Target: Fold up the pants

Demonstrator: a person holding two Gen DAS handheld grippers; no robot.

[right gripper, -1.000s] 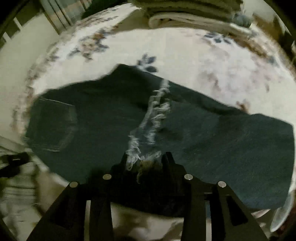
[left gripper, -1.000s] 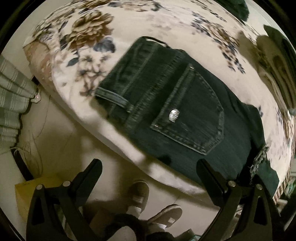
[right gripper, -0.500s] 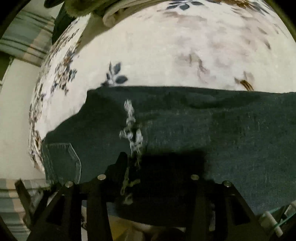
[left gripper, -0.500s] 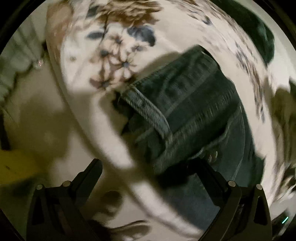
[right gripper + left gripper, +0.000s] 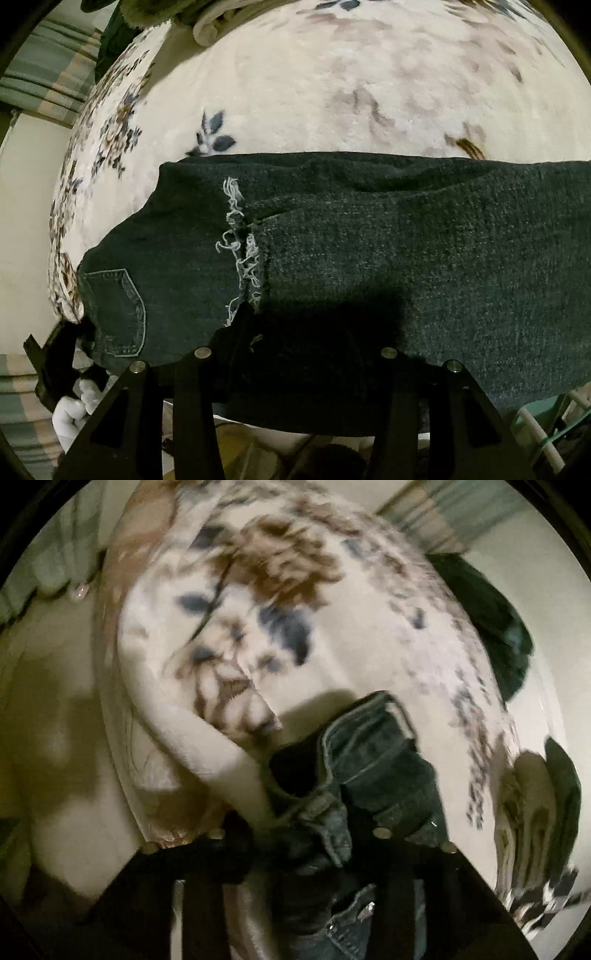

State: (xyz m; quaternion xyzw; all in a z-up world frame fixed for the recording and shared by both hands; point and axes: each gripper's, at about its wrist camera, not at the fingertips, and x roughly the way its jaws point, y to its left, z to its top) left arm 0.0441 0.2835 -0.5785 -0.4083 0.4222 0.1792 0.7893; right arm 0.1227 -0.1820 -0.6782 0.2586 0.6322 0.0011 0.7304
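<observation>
Left hand-held gripper [image 5: 299, 834]: clamped on pants [image 5: 369, 251] waistband. Right hand-held gripper [image 5: 295, 350]: clamped on the near edge beside frayed hem [image 5: 240, 251]. Pants: long axis runs left-right across floral bed [image 5: 332, 81] (waist leftward).

Your left wrist view sits close over the pants [image 5: 373, 760] waistband; your right looks across the same pants [image 5: 369, 258] on the bed [image 5: 332, 92].

1 pair of pants [image 5: 369, 258], 1 floral blanket [image 5: 332, 92], 2 grippers: left [image 5: 306, 834], right [image 5: 295, 354].
</observation>
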